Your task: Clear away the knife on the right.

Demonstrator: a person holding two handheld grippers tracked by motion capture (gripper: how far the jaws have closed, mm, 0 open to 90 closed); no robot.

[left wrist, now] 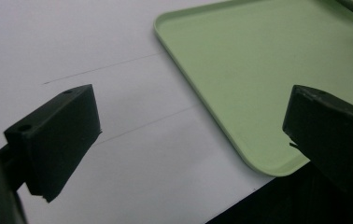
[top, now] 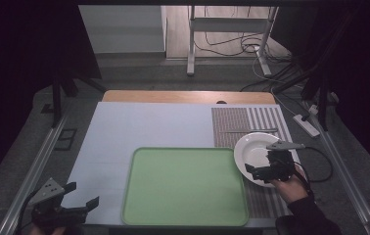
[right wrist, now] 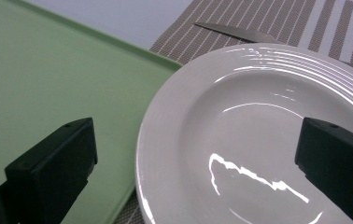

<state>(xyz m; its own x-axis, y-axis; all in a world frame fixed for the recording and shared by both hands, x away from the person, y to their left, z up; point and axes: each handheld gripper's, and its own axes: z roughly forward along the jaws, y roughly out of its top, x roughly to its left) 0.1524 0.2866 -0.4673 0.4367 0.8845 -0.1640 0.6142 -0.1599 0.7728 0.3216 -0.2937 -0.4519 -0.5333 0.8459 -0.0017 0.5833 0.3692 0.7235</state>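
Now I hold the right gripper (top: 260,172) over the white plate (top: 251,152), its jaws wide apart, one above the rim. The plate lies on the striped mat (top: 232,122), beside the green tray (top: 183,186). My left gripper (top: 78,198) is also released, near the tray's corner.

Tabletop (top: 149,122) carries a pale sheet over a wooden top (wood shows along the far edge). Green tray (top: 185,186) sits near the front edge, empty. Striped placemat (top: 261,122) lies just right of the tray. White plate (top: 254,152) rests on the placemat, its rim near the tray's right edge. Knife (top: 251,130) lies on the placemat beyond the plate. Cables (top: 232,46) trail over the floor behind.
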